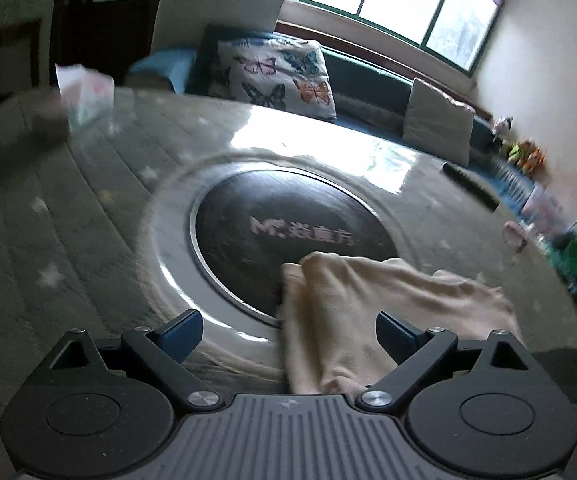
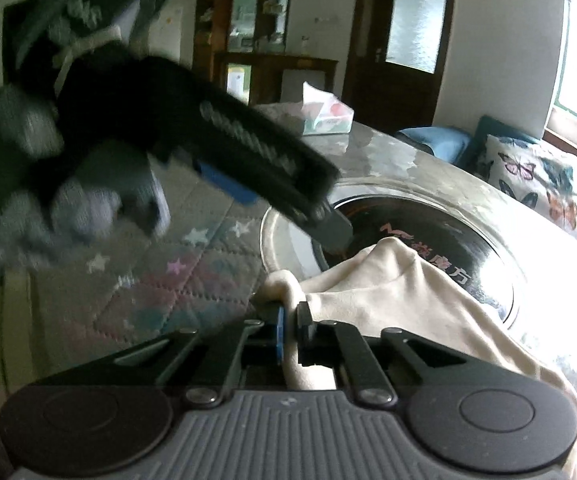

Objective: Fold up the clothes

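Observation:
A cream garment (image 1: 368, 300) lies crumpled on the round table, partly over the dark glass disc (image 1: 272, 216) at its centre. My left gripper (image 1: 288, 322) is open, its blue-padded fingers spread wide. A fold of the cloth runs up between them, and neither pad touches it. In the right wrist view my right gripper (image 2: 291, 314) is shut on a bunched edge of the cream garment (image 2: 408, 292), lifting it a little. A gloved hand (image 2: 28, 200) holds the left tool (image 2: 248, 148), which reaches down from the upper left towards the disc, blurred.
A tissue box (image 2: 324, 116) stands at the far side of the table. A quilted star-patterned cover (image 2: 168, 280) spreads over the table around the disc. Green and clear items (image 1: 572, 256) crowd the right edge. Beyond it is a sofa with a butterfly pillow (image 1: 276, 76).

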`<state>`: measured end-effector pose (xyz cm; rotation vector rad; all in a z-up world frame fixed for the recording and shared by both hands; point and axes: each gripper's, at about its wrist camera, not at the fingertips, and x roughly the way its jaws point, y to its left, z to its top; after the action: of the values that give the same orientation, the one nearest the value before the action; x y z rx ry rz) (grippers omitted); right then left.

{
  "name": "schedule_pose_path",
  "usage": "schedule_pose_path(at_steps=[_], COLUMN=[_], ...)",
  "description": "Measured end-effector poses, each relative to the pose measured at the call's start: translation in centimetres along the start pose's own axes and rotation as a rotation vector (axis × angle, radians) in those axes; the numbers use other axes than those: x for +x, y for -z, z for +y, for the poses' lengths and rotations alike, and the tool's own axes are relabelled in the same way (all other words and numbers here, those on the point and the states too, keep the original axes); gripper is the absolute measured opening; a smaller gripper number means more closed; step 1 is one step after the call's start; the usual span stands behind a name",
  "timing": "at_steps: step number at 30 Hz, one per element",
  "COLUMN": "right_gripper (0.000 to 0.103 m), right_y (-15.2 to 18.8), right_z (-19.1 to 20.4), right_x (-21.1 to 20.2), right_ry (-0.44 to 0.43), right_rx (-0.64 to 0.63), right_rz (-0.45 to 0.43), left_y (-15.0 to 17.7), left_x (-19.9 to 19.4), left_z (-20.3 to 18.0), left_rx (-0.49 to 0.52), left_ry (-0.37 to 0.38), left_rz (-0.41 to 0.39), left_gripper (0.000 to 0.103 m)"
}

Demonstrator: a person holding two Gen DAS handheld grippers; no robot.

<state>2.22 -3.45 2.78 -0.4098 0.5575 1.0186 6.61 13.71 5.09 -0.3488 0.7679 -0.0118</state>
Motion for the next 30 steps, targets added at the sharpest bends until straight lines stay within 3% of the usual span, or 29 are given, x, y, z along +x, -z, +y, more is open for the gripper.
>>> schedule_pose_path(at_steps=[5,9,17,19,21,27,30], right_gripper=[0.005,0.005,0.005,0.005,0.005,0.008,0.008], right_y=[-0.3,-0.3,0.0,0.0,0.2,0.8,1.5], right_z=[-1.0,-1.7,-1.9,-1.8,-1.7,-2.1,-3.5], right_x=[-1.7,-2.9,-3.5,-3.4,-3.3,-4.0,-5.1], right_ry=[-0.014,-0.022,-0.037,-0.043,-0.046,-0.043,-0.001], right_rx=[0.057,0.084,0.1,0.098,0.094,0.108,0.155], right_rz=[-0.044,-0.067,-0.077,-0.072,-0.067,-0.064,-0.067], left_y=[0.0,-0.1,0.4,0.5,0.7,1.1,1.2], left_x=[1.5,2.6,3.8,4.0,4.0,4.0,4.1], left_z=[0.1,0.2,0.9,1.1,1.3,1.1,1.1], left_rx=[-0.109,-0.182,-0.31,-0.328,-0.341,-0.32,-0.323], left_ry=[0.064,0.104,0.147,0.148,0.157,0.147,0.145], left_rz=[0.047,0.088,0.128,0.129,0.122,0.101,0.1], left_gripper=[0.093,0.082,0.047,0.03,0.023,0.019,0.019])
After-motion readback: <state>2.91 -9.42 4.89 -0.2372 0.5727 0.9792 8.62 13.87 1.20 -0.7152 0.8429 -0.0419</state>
